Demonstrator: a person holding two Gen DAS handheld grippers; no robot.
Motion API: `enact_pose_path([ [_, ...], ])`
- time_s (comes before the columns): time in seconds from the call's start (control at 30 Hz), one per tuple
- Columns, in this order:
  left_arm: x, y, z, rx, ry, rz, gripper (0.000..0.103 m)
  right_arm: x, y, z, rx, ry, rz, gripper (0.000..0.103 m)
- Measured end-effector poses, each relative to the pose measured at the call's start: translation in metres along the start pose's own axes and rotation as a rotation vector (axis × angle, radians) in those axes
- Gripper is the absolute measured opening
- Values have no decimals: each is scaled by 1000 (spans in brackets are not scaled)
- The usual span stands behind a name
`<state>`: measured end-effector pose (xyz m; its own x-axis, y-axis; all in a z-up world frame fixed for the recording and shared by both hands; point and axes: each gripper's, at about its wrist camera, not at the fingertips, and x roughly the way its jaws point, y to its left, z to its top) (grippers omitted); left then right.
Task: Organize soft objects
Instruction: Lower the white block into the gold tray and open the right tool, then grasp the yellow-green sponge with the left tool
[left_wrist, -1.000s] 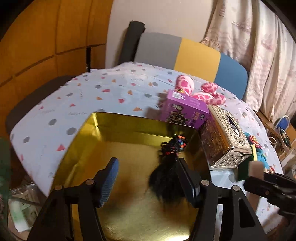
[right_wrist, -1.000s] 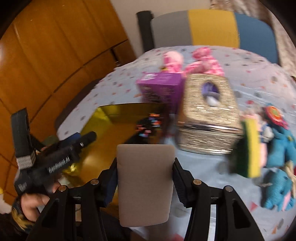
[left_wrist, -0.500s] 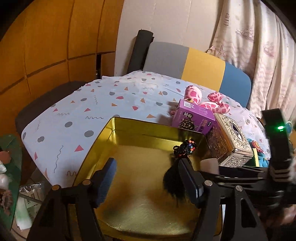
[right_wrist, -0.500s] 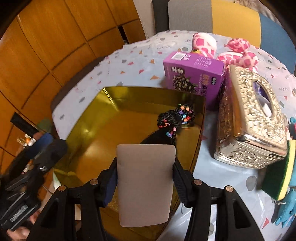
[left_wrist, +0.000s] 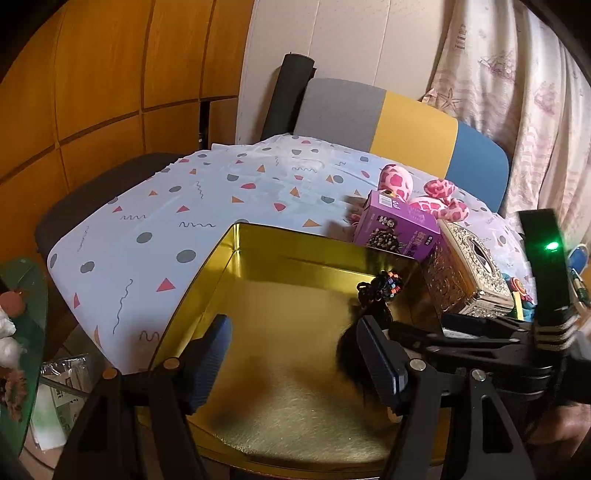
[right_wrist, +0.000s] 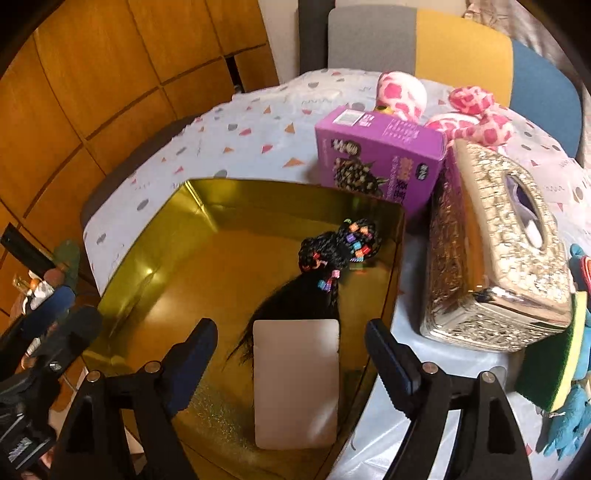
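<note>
A gold tin (right_wrist: 288, 188) sits on the patterned tablecloth. On the tin's floor lies a black hairpiece with coloured beads (right_wrist: 332, 254). In front of it a beige soft pad (right_wrist: 295, 384) rests flat. My right gripper (right_wrist: 291, 332) hangs over that pad. Its jaws are opening, with the pad between them and touched by neither. In the left wrist view my left gripper (left_wrist: 295, 350) stands open over the tin (left_wrist: 314, 251) and holds nothing. The hairpiece (left_wrist: 376, 291) lies just past its right finger.
A purple box (right_wrist: 380, 162) and an ornate metallic tissue box (right_wrist: 498, 251) stand against the tin's far right. Behind them lies a pink spotted plush (right_wrist: 469, 114). A green-and-yellow sponge (right_wrist: 554, 365) and a blue plush (right_wrist: 569, 424) are at the right edge. A chair (left_wrist: 388, 118) stands behind the table.
My right gripper came over the tin with the beige pad and let it go. The pad now lies on the tin floor between spread jaws. The left gripper drew back slightly.
</note>
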<state>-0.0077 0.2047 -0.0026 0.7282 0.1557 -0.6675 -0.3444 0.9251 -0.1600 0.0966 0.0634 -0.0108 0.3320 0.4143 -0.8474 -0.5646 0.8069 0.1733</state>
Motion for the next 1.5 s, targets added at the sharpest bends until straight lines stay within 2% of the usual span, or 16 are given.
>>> enact_pose_path([
  [0.17, 1, -4, 0, 9, 2, -9, 71, -31, -14, -6, 22, -92, -23, 84],
  [0.33, 0, -15, -1, 29, 8, -34, 71, -61, -41, -15, 59, -179, -108, 84],
  [0.47, 1, -26, 0, 38, 23, -65, 71, -85, -76, -28, 127, -225, -170, 84],
  [0.57, 1, -37, 1, 56, 32, -94, 71, -102, -108, -38, 189, -252, -217, 84],
  [0.73, -4, -68, -1, 142, 44, -174, 71, -133, -178, -60, 338, -287, -329, 84],
  [0.93, -9, -118, -8, 283, 62, -279, 71, -160, -266, -97, 554, -319, -487, 84],
  [1.03, -13, -148, -12, 358, 64, -331, 71, -163, -304, -116, 648, -322, -534, 84],
  [1.07, -13, -159, -15, 390, 68, -353, 71, -163, -314, -121, 683, -320, -540, 84],
  [1.13, -11, -183, -19, 428, 99, -412, 70, -165, -330, -130, 778, -340, -480, 84],
  [1.33, 12, -250, -25, 433, 211, -496, 67, -168, -336, -136, 818, -372, -399, 84],
  [1.5, 48, -304, -34, 439, 258, -433, 67, -169, -338, -139, 845, -394, -354, 84],
])
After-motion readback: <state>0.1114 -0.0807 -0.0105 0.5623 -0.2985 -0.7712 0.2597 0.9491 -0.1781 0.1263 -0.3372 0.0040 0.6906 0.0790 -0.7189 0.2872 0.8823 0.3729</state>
